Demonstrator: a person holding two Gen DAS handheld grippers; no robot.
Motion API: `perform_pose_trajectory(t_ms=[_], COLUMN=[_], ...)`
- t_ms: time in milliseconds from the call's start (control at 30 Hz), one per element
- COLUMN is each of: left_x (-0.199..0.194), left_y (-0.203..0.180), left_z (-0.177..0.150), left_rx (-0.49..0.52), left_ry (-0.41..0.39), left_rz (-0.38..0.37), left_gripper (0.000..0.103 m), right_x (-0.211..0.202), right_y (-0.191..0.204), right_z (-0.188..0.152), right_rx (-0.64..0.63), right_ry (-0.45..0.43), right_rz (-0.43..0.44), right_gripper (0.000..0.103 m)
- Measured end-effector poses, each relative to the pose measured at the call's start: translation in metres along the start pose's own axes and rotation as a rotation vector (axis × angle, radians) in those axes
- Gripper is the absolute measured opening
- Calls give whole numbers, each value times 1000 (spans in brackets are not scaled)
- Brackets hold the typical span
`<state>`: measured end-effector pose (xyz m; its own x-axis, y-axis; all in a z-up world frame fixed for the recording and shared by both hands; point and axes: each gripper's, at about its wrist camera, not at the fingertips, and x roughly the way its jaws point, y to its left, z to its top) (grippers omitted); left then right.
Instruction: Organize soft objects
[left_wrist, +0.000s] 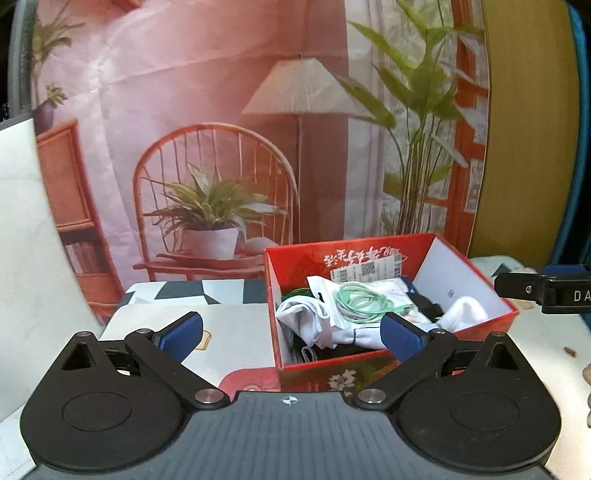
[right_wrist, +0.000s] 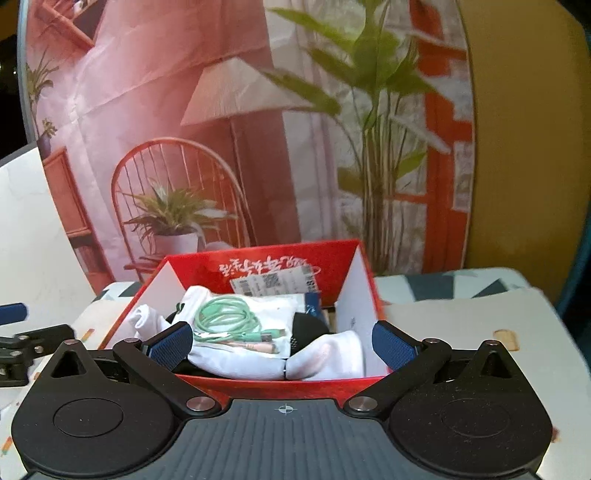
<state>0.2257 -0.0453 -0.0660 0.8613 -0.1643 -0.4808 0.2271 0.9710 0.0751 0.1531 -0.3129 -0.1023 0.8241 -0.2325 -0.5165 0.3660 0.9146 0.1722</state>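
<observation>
A red box (left_wrist: 476, 325) with white inner walls stands on the table; it also shows in the right wrist view (right_wrist: 280, 386). It holds white socks (left_wrist: 314, 321) (right_wrist: 325, 360), a dark cloth (right_wrist: 308, 326) and a bagged coil of green cable (left_wrist: 360, 301) (right_wrist: 225, 314). My left gripper (left_wrist: 291, 334) is open and empty, in front of the box's left near corner. My right gripper (right_wrist: 282, 345) is open and empty, its fingers astride the box's near edge above the socks. The right gripper's side (left_wrist: 546, 290) shows at the right edge of the left wrist view.
A printed backdrop (left_wrist: 221, 147) of a room stands right behind the table. A patterned cloth (left_wrist: 229, 328) covers the table. A white board (left_wrist: 26, 240) leans at the left. The left gripper's finger (right_wrist: 22, 343) shows at the left of the right wrist view.
</observation>
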Motion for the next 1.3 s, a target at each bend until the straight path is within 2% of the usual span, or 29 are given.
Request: perform_pose_trajectory(t_ms=[367,533,767,1000,1300], left_x=[-110,-160,-221,-253,-263], left_y=[3,10,12,14,16], left_z=[1,2,-2,-14,-17], left_rx=[-42,-82,-108,-125,-136], left_ry=[-83,-116,-196,-222,-248], left_rz=[42,54,116,139,150], left_gripper=[103,103,103,103,103], right_x=[-103,-157,-221,-259,-274], right_y=[25,44,67,79,92], right_z=[6,9,5,-4,-11], right_rx=[7,-3,-43,-50,-87], right_ry=[-105,-150,-213,-234,-249], right_rz=[25,15,-13,-12,-7], right_gripper=[103,103,103,103,103])
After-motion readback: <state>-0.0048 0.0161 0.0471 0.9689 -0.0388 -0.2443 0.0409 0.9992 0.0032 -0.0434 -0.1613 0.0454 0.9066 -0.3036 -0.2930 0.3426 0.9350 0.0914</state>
